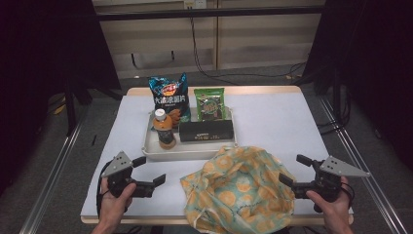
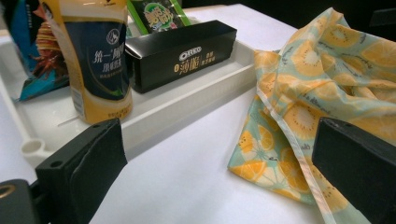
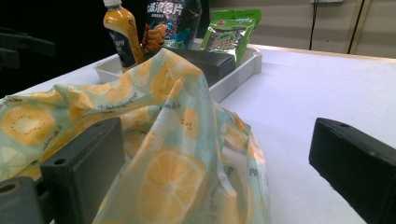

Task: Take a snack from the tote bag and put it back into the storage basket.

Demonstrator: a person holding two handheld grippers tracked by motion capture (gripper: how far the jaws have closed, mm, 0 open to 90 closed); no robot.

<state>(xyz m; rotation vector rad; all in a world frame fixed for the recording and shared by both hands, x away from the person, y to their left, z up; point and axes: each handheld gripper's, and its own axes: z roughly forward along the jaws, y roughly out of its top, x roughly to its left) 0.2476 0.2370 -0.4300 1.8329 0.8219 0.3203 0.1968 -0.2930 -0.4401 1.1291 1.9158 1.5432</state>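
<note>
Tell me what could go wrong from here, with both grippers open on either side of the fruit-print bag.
1. The fruit-print bag lies crumpled with no mouth visible; a gripper may pinch both layers together.
2. Its far edge lies close to the white tray, so tugging it could nudge the tray.
3. The bottle stands upright at the tray's near left corner, nearest the left gripper; a reach there could tip it. The right gripper is open beside the bag.

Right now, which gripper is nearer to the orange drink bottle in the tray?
Left. The left gripper sits just in front of the bottle; the right gripper is beyond the fruit-print bag.
</note>
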